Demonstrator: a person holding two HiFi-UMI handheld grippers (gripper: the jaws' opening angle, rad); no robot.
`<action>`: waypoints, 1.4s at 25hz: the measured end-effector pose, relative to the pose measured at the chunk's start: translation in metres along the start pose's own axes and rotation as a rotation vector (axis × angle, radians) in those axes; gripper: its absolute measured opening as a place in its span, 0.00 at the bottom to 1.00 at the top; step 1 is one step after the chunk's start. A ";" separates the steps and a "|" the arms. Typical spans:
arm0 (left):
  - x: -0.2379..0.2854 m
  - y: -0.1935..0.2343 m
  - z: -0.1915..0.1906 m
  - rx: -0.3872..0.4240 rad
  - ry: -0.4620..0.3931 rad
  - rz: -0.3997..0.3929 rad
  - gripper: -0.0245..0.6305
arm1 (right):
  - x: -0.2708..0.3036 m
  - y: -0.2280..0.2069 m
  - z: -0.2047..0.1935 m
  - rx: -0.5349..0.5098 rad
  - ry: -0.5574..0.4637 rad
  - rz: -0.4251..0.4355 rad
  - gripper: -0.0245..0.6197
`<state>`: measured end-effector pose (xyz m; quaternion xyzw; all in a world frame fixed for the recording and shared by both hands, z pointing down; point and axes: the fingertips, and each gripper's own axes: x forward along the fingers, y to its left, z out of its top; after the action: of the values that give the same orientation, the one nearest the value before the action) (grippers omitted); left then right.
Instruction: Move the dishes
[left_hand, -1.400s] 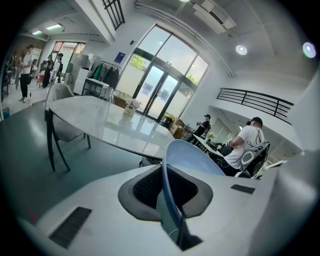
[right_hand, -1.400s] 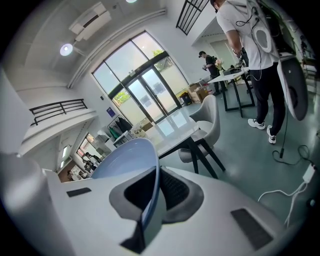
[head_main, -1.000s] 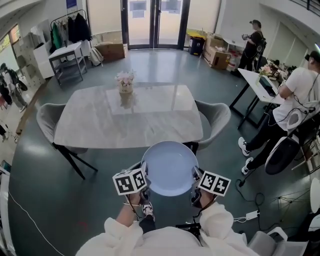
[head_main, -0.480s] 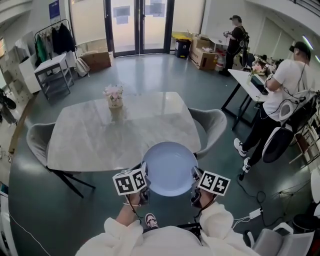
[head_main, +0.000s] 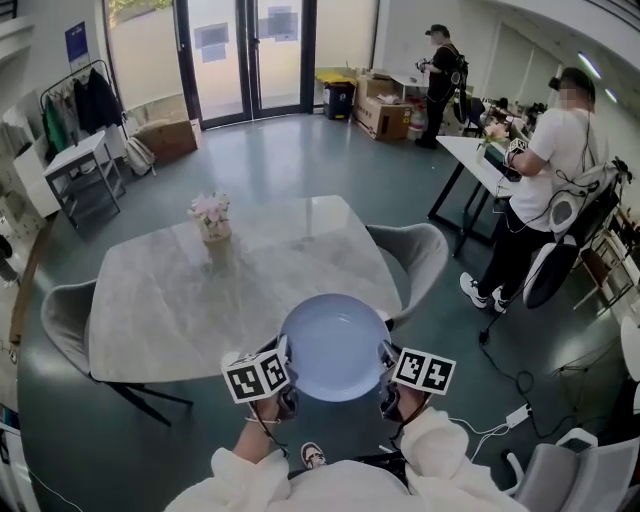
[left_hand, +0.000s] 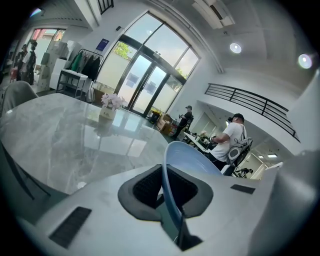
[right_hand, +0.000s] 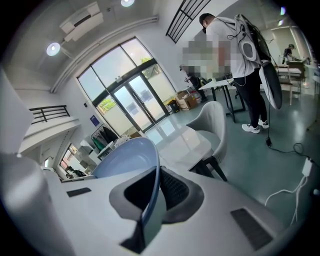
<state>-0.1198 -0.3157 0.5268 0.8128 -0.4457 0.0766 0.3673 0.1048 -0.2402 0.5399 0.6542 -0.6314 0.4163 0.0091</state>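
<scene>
Left gripper (head_main: 284, 368): lower centre of the head view. Its jaws were drawn narrow onto the plate's left rim, one pad on each face of the edge.
Right gripper (head_main: 384, 366): the mirror of it, pinched on the right rim, its marker cube facing up just beside.
Plate (head_main: 335, 346): pale blue, round and shallow. It hung about level in the air between my two grippers, at lower centre, overlapping the table's near edge in the frame. I could not tell whether it touched the top.
Handling: I judged it stiff, smooth and rather slippery, and likely to break if dropped. The thin rim gave little to bite on, so two holds opposite each other, with the pads seated well over the lip, seemed right.
Pose: my white sleeves (head_main: 440, 450) sat at the bottom edge, forearms tucked close. Both grippers pointed forward and somewhat down, side by side.
Table (head_main: 180, 300): a pale, marble-look top at centre left, beyond the plate.
Flower vase (head_main: 211, 218): on the table's far part, well apart from the plate.
Chairs: one grey chair (head_main: 425, 250) was at the table's right, another (head_main: 62, 322) at its left.
Far: two people (head_main: 545, 150) stood by desks at upper right, with glass doors (head_main: 250, 55) at top centre.
</scene>
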 end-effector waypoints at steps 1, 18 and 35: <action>0.002 0.003 -0.001 -0.004 0.006 -0.002 0.07 | 0.001 0.000 -0.001 -0.001 0.004 -0.007 0.15; 0.033 0.016 -0.018 -0.059 0.064 0.043 0.07 | 0.024 -0.017 0.003 -0.013 0.057 -0.045 0.15; 0.077 0.002 -0.018 -0.042 0.109 0.051 0.07 | 0.047 -0.051 0.025 0.020 0.072 -0.054 0.15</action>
<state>-0.0720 -0.3562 0.5758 0.7879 -0.4470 0.1207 0.4060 0.1538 -0.2817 0.5765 0.6554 -0.6087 0.4456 0.0366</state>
